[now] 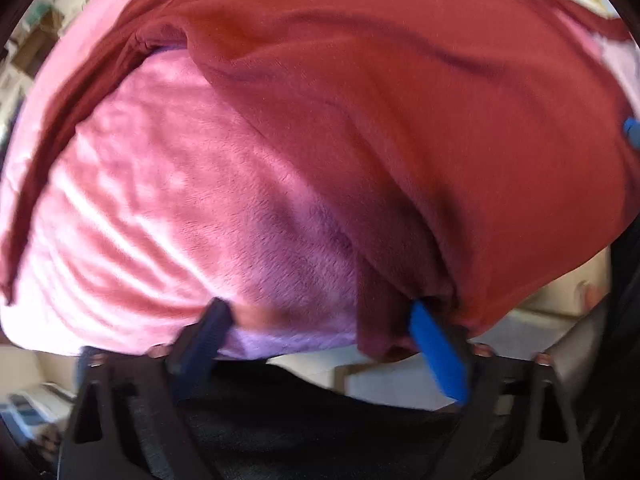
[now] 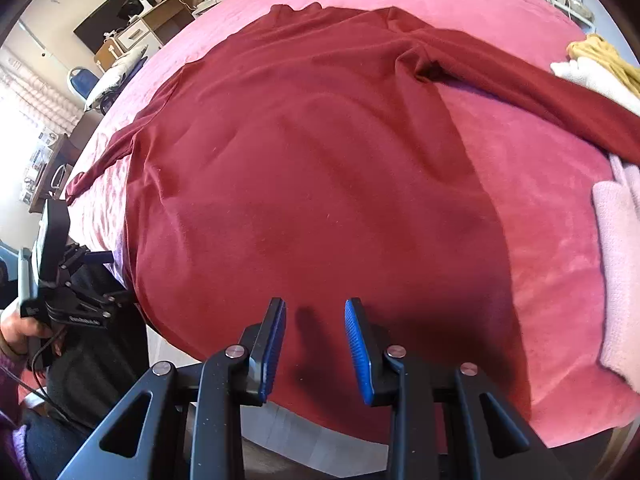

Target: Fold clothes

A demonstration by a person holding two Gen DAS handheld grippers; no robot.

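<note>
— Left wrist view: we hold our left gripper (image 1: 320,320) partly spread at the lower middle of the frame, over the near edge of the pink plush bed cover (image 1: 168,208). The hem corner of the dark red long-sleeved top (image 1: 400,120) bunches against its blue pad on the right; whether the pads press it, we cannot tell.

— On the right wrist view, we see our right gripper (image 2: 315,344) at a narrow gap with nothing between its pads, hovering above the lower hem. The top fills the middle of the frame, laid flat on the bed, one sleeve running to the right edge beside folded pale pink cloth (image 2: 618,264).
</note>
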